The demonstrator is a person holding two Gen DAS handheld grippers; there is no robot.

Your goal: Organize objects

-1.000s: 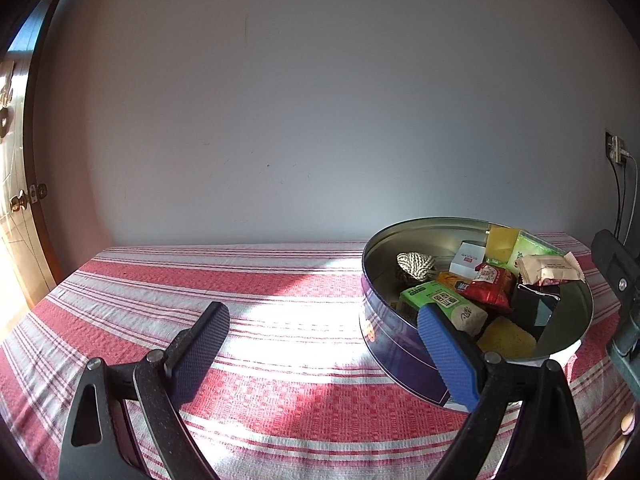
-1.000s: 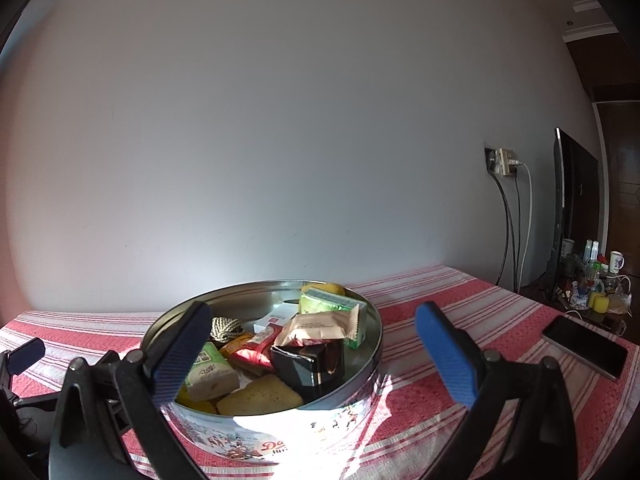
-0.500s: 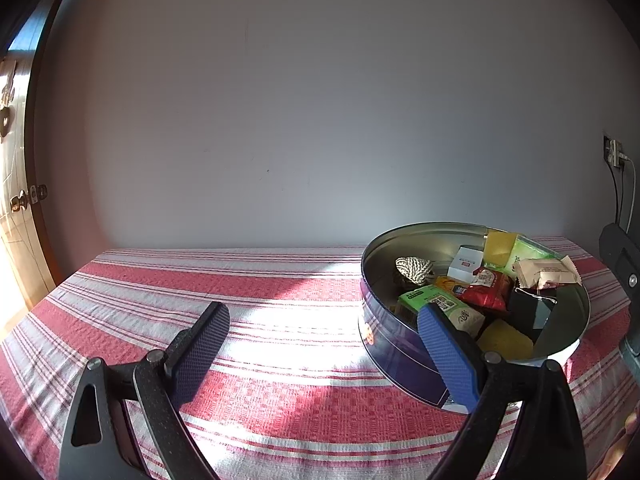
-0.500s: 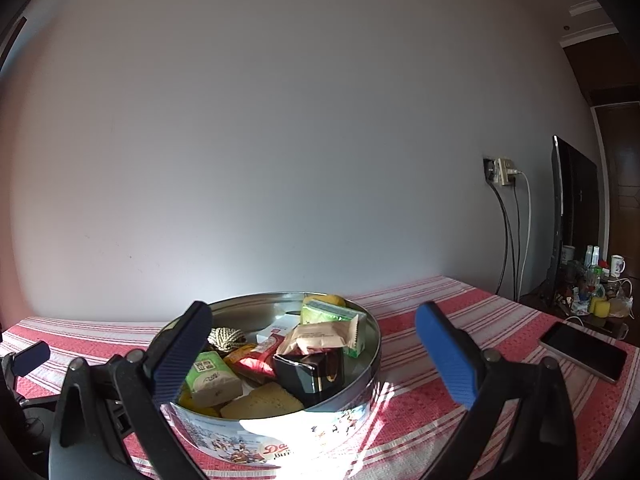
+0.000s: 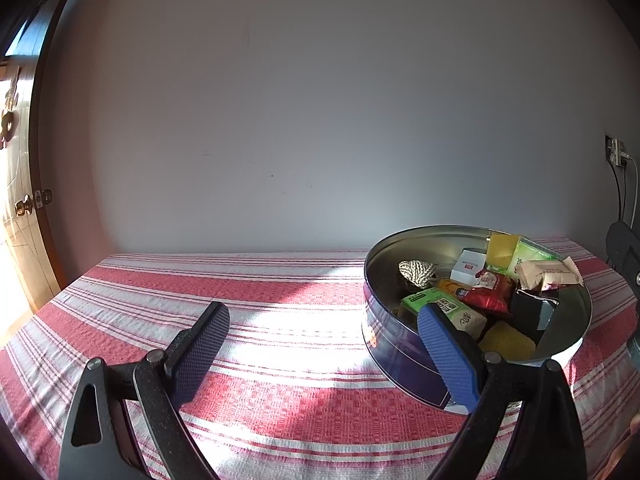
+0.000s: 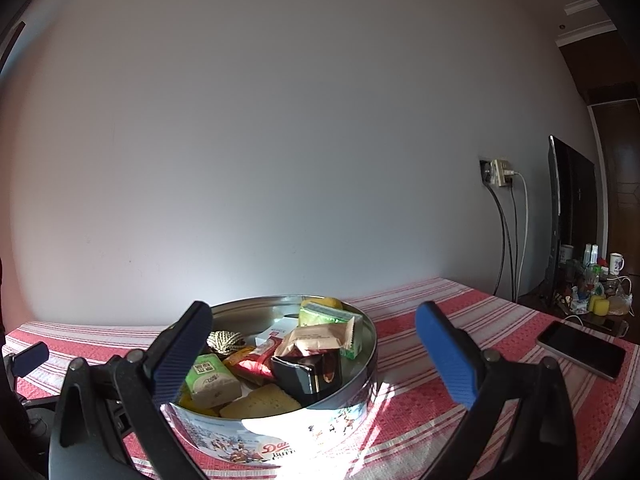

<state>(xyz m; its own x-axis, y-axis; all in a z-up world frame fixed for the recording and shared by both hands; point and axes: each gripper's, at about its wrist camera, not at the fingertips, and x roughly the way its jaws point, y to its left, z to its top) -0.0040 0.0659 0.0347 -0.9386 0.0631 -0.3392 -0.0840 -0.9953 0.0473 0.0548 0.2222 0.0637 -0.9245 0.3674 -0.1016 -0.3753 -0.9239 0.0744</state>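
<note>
A round metal cookie tin [image 5: 384, 344] stands on the red-and-white striped tablecloth [image 5: 256, 280], at the right in the left wrist view. It also shows in the right wrist view [image 6: 320, 436], low and left of centre. It holds several snack packets, a green box [image 6: 208, 376], a black box [image 6: 308, 372], a yellow sponge [image 6: 260, 400] and a ball of cord [image 5: 416, 272]. My left gripper [image 5: 320, 344] is open and empty, in front and left of the tin. My right gripper [image 6: 312, 344] is open and empty over the tin's right part.
A smartphone [image 6: 580, 350] lies on the cloth at the right. Beyond it stand a dark screen [image 6: 568, 216], a wall socket with cables [image 6: 500, 172] and small bottles and cups [image 6: 592, 276]. A wooden door [image 5: 16, 184] is at the far left.
Both grippers have drawn back and risen a little; the tin sits lower in both views. Nothing was taken or let go.
</note>
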